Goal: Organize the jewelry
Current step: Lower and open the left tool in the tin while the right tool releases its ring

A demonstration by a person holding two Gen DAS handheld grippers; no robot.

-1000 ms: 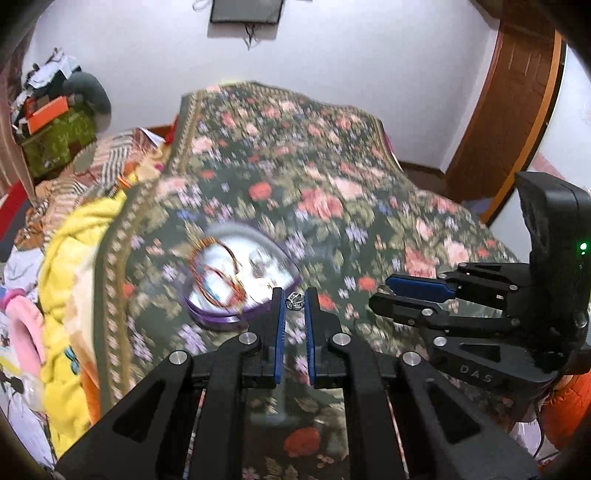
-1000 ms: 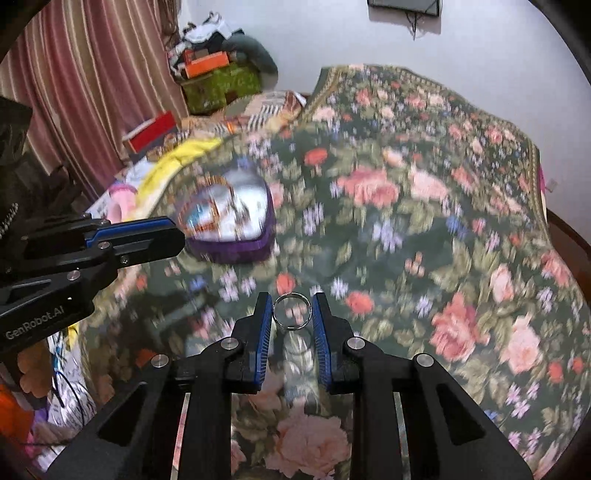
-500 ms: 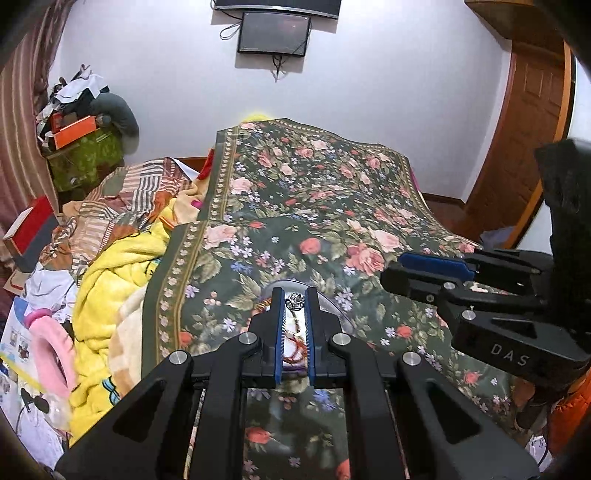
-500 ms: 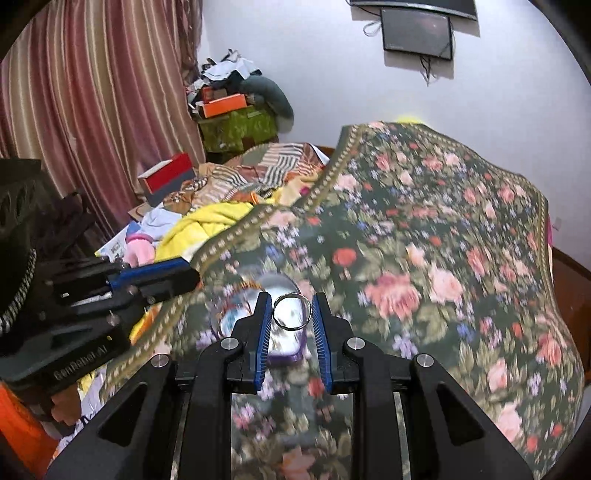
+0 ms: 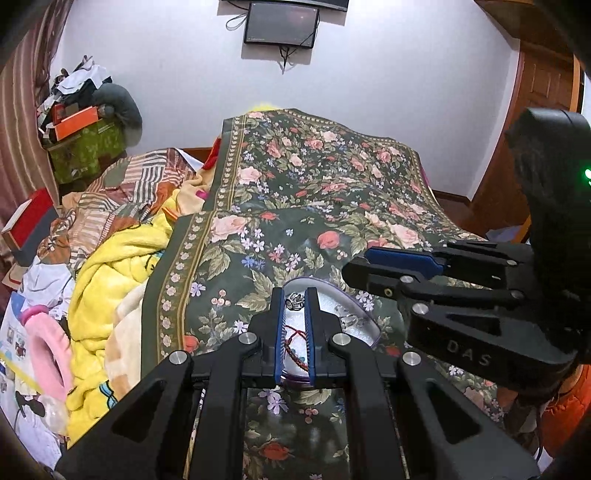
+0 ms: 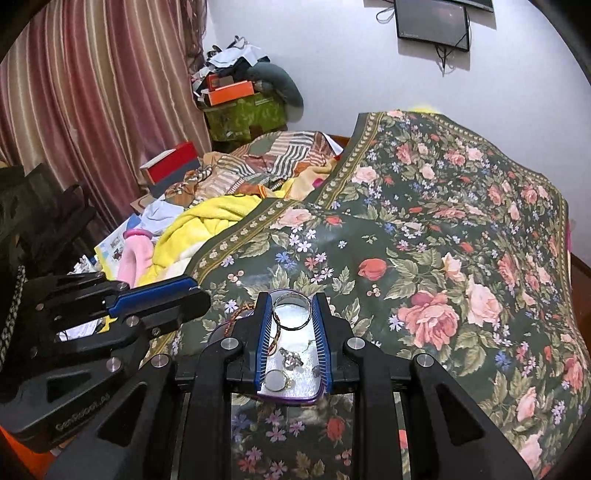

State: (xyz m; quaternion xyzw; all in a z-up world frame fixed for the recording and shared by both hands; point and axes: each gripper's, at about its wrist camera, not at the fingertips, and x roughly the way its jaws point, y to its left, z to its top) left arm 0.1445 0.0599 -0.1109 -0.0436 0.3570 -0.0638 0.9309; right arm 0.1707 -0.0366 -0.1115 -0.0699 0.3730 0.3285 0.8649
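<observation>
A purple-rimmed silver tray (image 5: 364, 325) lies on the flowered bedspread (image 5: 303, 173), directly beneath both grippers. My left gripper (image 5: 296, 295) is shut on a small silver ornament (image 5: 295, 302) just over the tray. My right gripper (image 6: 291, 301) is shut on a silver bangle (image 6: 293, 327) above the same tray (image 6: 288, 400). In the tray lie a ring (image 6: 275, 380), a silver ornament (image 6: 291, 357), a gold bangle (image 6: 272, 343) and red cords (image 5: 295, 338). Each gripper shows in the other's view: the right gripper (image 5: 356, 264) to the right, the left gripper (image 6: 199, 291) to the left.
A yellow blanket (image 5: 110, 273) and a striped cloth (image 5: 122, 192) are heaped left of the bedspread, with a pink ring-shaped thing (image 5: 48, 343) near the floor. Boxes (image 6: 236, 92) are stacked by the striped curtain (image 6: 92, 92). A screen (image 5: 280, 26) hangs on the wall; a wooden door (image 5: 535, 122) stands at right.
Both grippers have drawn in over the tray, still holding their pieces, and both views have tilted up from the bedspread to take in the room. The tray now sits between each pair of fingers.
</observation>
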